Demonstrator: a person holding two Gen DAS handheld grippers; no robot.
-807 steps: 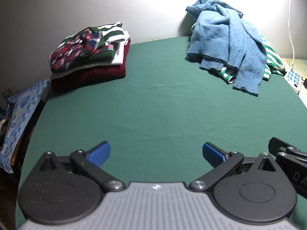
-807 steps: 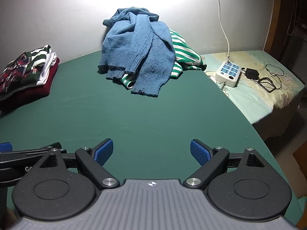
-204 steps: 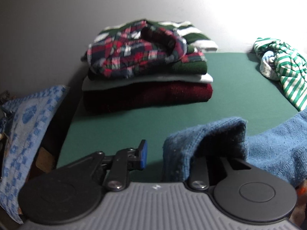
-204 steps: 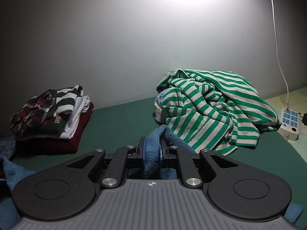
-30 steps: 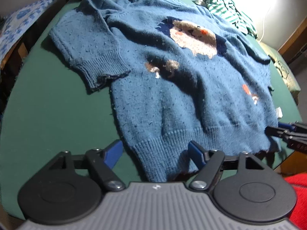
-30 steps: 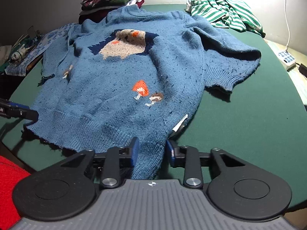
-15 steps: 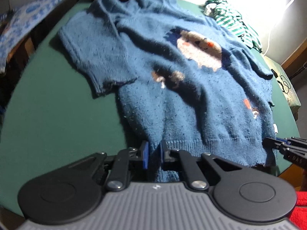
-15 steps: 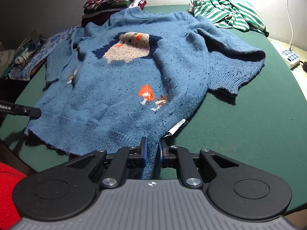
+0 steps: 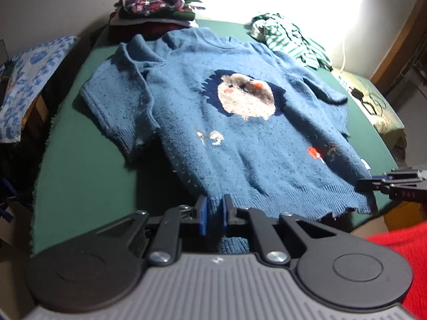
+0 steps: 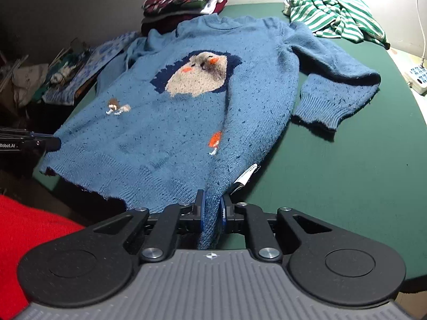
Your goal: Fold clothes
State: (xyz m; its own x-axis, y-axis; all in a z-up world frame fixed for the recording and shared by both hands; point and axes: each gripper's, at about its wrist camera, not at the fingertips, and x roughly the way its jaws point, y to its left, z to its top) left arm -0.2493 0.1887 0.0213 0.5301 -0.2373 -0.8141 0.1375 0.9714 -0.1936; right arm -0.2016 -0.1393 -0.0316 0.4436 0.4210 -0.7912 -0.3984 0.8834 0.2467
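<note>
A blue knitted sweater [image 9: 240, 144] with a pale bird patch lies front up across the green table [image 9: 80, 181], neck toward the wall. My left gripper [image 9: 213, 214] is shut on the ribbed hem near its left corner. My right gripper [image 10: 212, 213] is shut on the hem [image 10: 210, 208] at its right corner, and the cloth rises in a ridge toward the pads. Each gripper shows at the edge of the other's view, the right gripper [image 9: 395, 184] and the left gripper [image 10: 29, 141]. The hem between them is lifted off the table.
A stack of folded clothes [image 9: 157, 13] sits at the far left by the wall. A crumpled green-striped garment [image 10: 336, 10] lies at the far right. A white power strip [image 10: 419, 77] rests beyond the table's right edge. A red sleeve [image 10: 32, 237] shows near me.
Both grippers went from partly open around the hem to shut on it. They then rose, lifting the hem off the table and pulling a ridge into the cloth.
</note>
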